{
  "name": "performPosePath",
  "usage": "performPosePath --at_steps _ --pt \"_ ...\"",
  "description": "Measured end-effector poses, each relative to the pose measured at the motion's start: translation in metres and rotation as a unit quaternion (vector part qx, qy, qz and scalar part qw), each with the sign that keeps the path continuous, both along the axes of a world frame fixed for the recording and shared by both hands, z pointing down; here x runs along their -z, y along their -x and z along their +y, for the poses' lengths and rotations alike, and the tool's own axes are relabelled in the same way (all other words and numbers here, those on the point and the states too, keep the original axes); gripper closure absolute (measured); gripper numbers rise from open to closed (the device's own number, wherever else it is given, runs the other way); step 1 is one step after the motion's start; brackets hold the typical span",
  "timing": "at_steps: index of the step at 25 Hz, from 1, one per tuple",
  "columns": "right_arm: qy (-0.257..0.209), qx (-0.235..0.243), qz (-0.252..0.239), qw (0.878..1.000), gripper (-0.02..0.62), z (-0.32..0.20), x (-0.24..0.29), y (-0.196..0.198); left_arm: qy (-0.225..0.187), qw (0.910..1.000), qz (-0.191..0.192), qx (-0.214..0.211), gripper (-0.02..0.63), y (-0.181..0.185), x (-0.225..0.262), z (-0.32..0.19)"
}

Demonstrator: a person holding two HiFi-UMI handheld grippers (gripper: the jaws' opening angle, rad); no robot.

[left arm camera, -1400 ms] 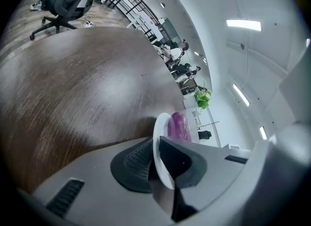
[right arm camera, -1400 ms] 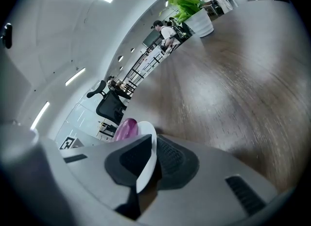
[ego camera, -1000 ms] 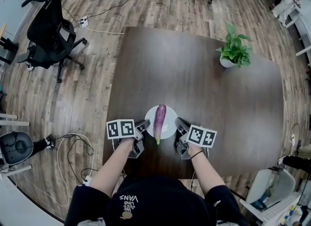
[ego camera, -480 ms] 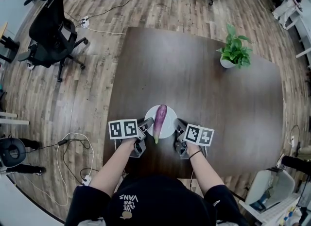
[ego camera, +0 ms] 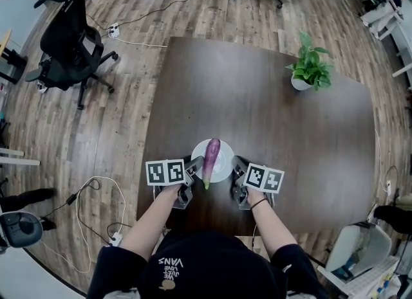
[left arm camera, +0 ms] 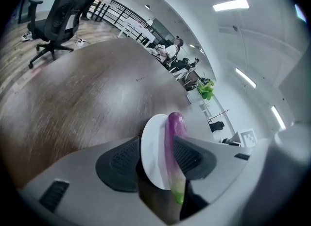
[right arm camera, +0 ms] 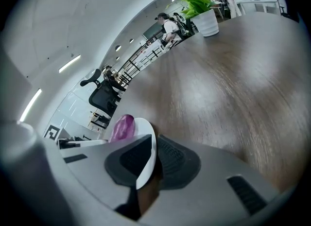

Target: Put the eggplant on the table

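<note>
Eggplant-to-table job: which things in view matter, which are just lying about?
In the job:
eggplant
plate under it
table
left gripper, jaws just been opening, eggplant and plate between them
right gripper, shut on the plate's rim

Lying about:
plant
chair

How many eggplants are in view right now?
1. The eggplant lies on the white plate near the table's front edge; nothing there could hide another.
</note>
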State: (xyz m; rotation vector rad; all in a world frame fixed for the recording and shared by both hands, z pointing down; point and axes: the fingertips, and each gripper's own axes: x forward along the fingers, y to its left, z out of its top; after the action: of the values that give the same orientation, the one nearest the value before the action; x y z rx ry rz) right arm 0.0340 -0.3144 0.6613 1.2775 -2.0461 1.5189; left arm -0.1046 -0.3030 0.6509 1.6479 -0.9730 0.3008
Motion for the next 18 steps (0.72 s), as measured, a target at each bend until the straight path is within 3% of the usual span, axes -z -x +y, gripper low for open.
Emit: performPosePath --at_steps 9,18 --pt "-0.009 0.002 0.003 1.000 0.563 0.003 0.007 0.000 -0.002 0.9998 -0.021 0.004 0.390 0.010 0.001 0.004" --pt "-0.063 0.027 0.014 0.998 0.563 0.005 0.039 0.007 -0.056 0.9977 -0.037 0.011 0.391 0.013 0.032 0.005"
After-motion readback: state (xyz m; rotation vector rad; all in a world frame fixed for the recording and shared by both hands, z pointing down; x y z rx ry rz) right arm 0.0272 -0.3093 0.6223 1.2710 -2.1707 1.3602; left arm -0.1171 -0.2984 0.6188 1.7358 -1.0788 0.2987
